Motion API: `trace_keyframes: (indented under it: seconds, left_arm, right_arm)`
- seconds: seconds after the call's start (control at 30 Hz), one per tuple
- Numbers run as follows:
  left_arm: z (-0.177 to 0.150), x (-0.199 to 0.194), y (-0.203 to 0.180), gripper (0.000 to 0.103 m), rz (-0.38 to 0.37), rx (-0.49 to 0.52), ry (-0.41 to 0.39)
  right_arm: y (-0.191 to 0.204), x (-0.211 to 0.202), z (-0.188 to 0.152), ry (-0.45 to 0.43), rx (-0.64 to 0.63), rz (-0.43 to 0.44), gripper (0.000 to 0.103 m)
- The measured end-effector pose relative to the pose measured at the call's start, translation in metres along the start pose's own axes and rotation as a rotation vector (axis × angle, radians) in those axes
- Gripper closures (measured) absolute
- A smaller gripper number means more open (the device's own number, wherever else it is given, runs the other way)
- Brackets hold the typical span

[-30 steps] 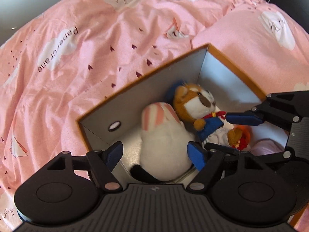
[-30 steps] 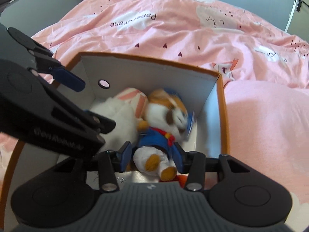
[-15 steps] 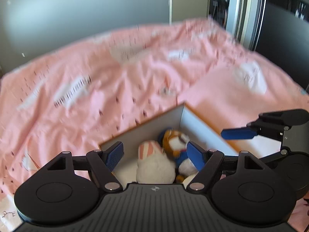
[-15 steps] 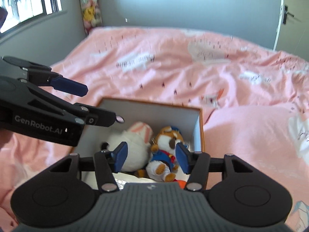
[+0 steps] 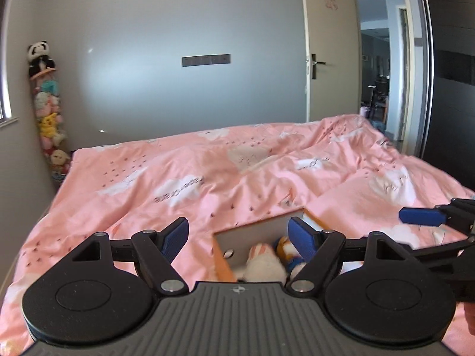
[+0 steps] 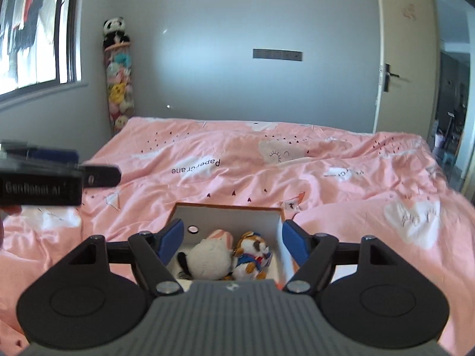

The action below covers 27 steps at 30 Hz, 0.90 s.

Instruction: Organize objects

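This is a bedroom in a home. A wide bed fills the middle, spread with a rumpled pink duvet printed with white clouds. At ten o'clock a tall, narrow holder of plush toys stands in the corner, a toy panda perched on top. A window lets daylight in at nine o'clock. At two o'clock a cream door with a lever handle stands open onto further rooms. A grey switch panel sits on the far wall at twelve.
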<state>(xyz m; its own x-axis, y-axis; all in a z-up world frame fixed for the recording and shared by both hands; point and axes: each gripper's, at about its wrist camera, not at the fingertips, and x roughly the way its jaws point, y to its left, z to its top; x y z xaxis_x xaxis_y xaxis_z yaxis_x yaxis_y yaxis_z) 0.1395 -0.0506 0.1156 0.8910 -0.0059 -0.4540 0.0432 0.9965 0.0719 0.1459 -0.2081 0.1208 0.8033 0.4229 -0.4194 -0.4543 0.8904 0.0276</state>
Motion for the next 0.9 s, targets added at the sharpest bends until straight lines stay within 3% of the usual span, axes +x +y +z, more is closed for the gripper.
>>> trace_keyframes:
  seconds: [0.33,0.6,0.9]
  left_arm:
    - [-0.064,-0.006,0.010,0.013,0.015,-0.113,0.183]
    - [-0.099,-0.002,0.010,0.013,0.034,-0.151,0.282]
    - [-0.112,0.007,0.007,0.013,0.033,-0.187,0.313]
  right_arm:
    - [0.014,-0.016,-0.055,0.013,0.084,-0.097,0.027]
    - [0.029,-0.007,-0.087,0.117,0.087,-0.088,0.027]
    - [0.033,0.001,-0.094,0.159,0.045,-0.104,0.027]
